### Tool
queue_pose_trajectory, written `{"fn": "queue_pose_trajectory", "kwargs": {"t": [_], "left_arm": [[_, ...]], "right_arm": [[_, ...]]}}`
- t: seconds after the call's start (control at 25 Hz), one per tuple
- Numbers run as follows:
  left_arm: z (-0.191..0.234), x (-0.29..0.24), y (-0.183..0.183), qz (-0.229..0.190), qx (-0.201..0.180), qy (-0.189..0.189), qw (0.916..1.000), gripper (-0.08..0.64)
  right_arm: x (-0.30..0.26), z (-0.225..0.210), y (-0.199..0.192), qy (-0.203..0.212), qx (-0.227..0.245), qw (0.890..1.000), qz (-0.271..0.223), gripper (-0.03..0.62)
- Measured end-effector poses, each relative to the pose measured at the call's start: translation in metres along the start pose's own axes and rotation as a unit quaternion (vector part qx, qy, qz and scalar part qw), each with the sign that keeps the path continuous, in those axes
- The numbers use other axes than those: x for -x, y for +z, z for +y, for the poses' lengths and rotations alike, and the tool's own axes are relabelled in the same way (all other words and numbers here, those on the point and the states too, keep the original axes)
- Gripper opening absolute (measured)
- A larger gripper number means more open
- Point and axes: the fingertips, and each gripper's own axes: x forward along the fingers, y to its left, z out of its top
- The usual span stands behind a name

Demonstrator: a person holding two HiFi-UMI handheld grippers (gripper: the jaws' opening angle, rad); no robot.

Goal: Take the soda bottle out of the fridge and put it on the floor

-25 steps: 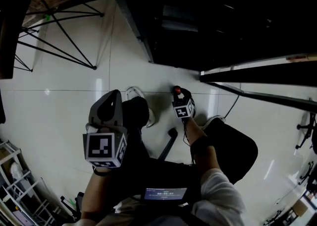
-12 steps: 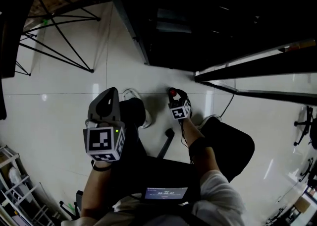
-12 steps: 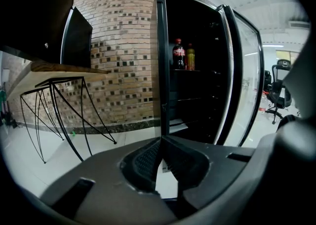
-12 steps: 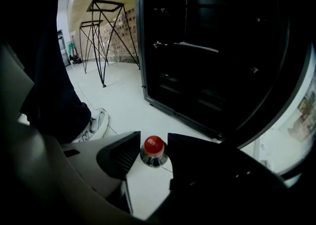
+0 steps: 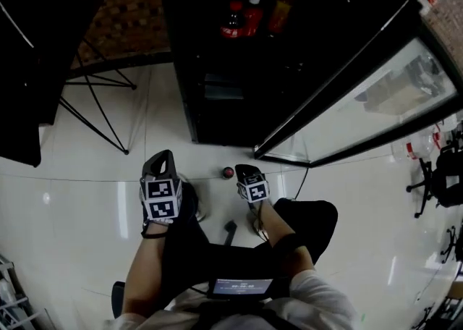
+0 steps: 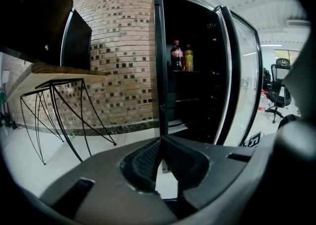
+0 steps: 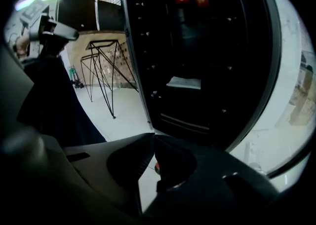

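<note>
A soda bottle with a red cap (image 5: 228,172) stands on the white floor in front of the open fridge (image 5: 217,104), seen from above. My right gripper (image 5: 246,171) is just right of it, shut and empty, apart from the cap. In the right gripper view its jaws (image 7: 153,137) meet at the tips, and a bit of the red cap (image 7: 157,167) shows below them. My left gripper (image 5: 162,156) hovers to the left of the bottle, its jaws (image 6: 161,140) closed with nothing in them. More bottles (image 5: 249,16) stand on a fridge shelf.
The fridge's glass door (image 5: 362,97) swings open to the right. A dark table on wire legs (image 5: 94,97) stands on the left by a brick wall (image 6: 123,46). Office chairs (image 5: 427,184) are at far right. The person's legs and shoe (image 5: 192,209) are below the grippers.
The right gripper has come off the bottle's red cap and shut; the bottle stands alone on the floor. The head view has risen and now shows the fridge shelf.
</note>
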Motion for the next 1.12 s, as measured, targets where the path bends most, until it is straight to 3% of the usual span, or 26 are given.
{"fn": "queue_pose_trajectory", "kwargs": {"t": [0.2, 0.36, 0.6, 0.84, 1.12], "left_arm": [[0.000, 0.000, 0.007, 0.005, 0.013, -0.018, 0.9997, 0.000], [-0.008, 0.016, 0.001, 0.022, 0.023, -0.034, 0.9989, 0.002], [-0.030, 0.044, 0.045, -0.035, 0.011, -0.045, 0.9983, 0.002], [-0.039, 0.058, 0.080, -0.060, 0.053, -0.057, 0.9951, 0.002], [-0.036, 0.072, 0.089, -0.067, 0.037, -0.052, 0.9957, 0.002]], "right_arm": [[0.071, 0.011, 0.070, 0.001, -0.002, 0.999, -0.049, 0.018], [0.151, 0.014, 0.117, -0.015, -0.034, 0.995, -0.096, 0.018], [0.245, 0.007, 0.186, -0.038, -0.060, 0.978, -0.196, 0.018], [0.293, 0.005, 0.196, -0.063, -0.093, 0.966, -0.234, 0.017], [0.313, 0.010, 0.202, -0.079, -0.078, 0.963, -0.244, 0.017]]}}
